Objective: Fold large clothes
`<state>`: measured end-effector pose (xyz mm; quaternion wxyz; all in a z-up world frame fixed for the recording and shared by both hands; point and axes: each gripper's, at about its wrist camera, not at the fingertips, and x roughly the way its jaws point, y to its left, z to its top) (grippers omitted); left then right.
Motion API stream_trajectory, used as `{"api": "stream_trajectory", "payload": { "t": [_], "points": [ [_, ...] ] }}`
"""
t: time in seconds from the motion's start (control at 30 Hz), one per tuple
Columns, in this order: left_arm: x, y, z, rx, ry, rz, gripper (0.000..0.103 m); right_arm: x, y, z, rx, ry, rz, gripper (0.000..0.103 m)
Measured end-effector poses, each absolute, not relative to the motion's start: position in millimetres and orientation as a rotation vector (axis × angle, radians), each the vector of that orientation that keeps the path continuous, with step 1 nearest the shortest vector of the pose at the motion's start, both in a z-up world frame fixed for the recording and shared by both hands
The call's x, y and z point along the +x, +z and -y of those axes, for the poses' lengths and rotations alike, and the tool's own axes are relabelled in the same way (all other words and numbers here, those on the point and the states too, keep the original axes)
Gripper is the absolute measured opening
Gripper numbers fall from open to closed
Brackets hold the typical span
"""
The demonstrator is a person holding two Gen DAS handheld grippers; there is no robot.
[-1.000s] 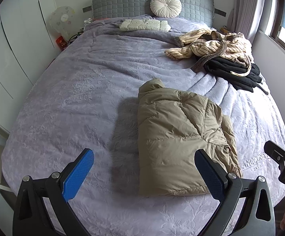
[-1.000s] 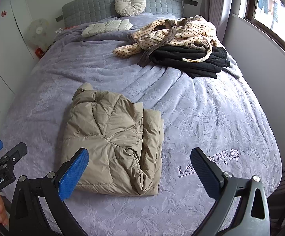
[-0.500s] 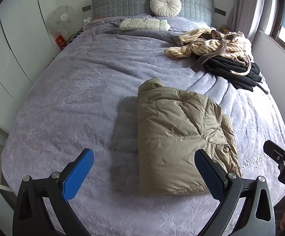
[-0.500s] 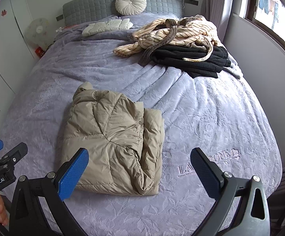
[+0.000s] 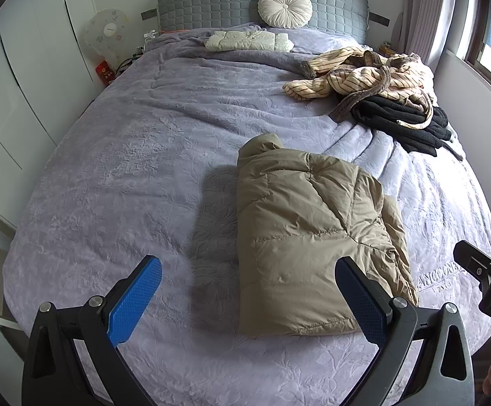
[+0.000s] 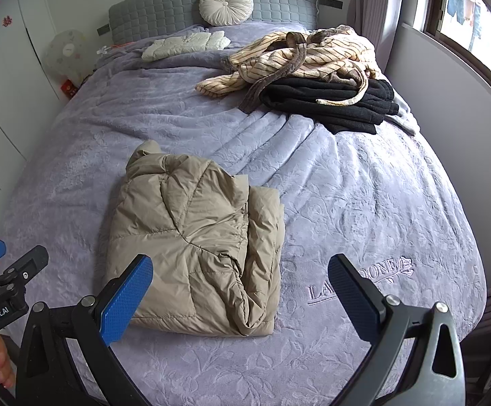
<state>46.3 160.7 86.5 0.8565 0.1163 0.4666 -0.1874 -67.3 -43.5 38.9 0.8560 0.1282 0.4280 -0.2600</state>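
Observation:
A tan puffer jacket (image 5: 306, 230) lies folded into a rough rectangle on the purple bedspread (image 5: 127, 155), near the foot of the bed; it also shows in the right wrist view (image 6: 194, 237). My left gripper (image 5: 248, 301) is open and empty, held above the bed's foot edge just short of the jacket. My right gripper (image 6: 242, 297) is open and empty, also short of the jacket's near edge. Each gripper shows at the edge of the other's view.
A striped beige robe (image 6: 303, 57) lies heaped on folded black clothes (image 6: 330, 101) at the far right of the bed. A folded cream garment (image 5: 248, 40) and a round cushion (image 5: 284, 6) lie by the grey headboard. White wardrobes stand left; a window wall stands right.
Both grippers have stayed open and nearly still. The jacket has not moved.

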Motion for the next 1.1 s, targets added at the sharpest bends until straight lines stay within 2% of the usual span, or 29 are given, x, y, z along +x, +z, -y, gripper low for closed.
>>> {"api": "stream_trajectory", "payload": {
  "t": [1.1],
  "points": [
    [46.6,84.7,-160.8,0.248,-0.391,-0.985,0.103,-65.2,39.1,47.7,0.267,-0.536,-0.907,0.103]
  ]
}}
